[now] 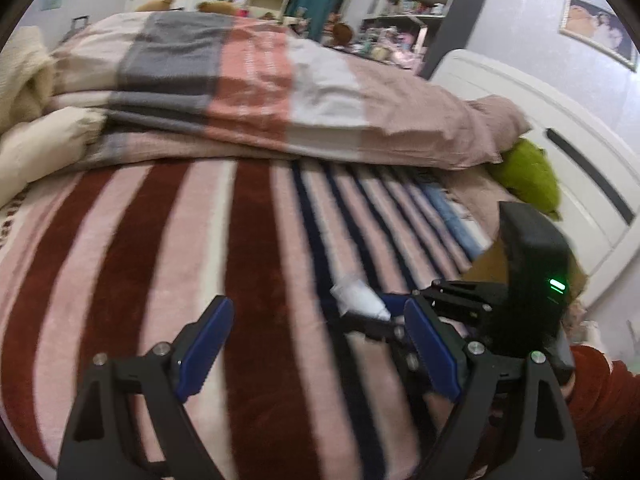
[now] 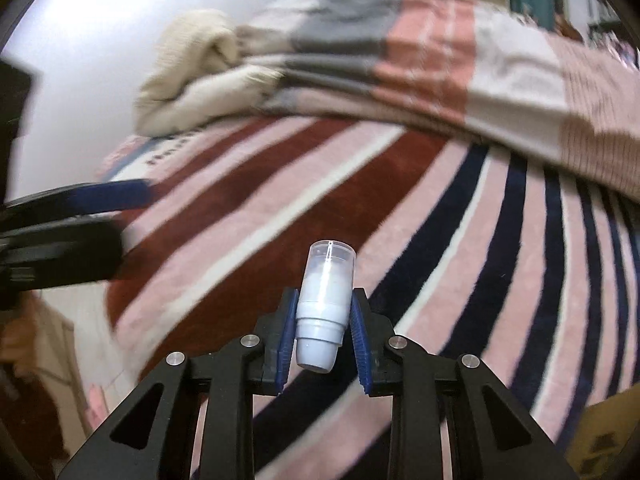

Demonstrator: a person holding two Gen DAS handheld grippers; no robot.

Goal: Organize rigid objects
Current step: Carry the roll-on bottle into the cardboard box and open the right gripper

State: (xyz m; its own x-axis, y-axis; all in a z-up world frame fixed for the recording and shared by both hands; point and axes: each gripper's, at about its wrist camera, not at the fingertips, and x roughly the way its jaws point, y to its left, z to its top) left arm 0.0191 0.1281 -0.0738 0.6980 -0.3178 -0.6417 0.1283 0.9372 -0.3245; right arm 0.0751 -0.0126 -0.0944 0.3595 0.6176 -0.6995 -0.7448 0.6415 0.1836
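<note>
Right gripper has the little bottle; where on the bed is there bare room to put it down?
The striped blanket lies bare ahead of the right gripper, which is shut on the bottle, as far as the folded quilt. It is tighter at left, near the open left gripper, and by the cream blanket.

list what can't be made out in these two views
- Left wrist view: the small white plastic bottle is blurred and partly hidden by the right gripper.
- Right wrist view: the brown cardboard box is cut by the frame edge.
- Left wrist view: the shelf items are too small.
</note>
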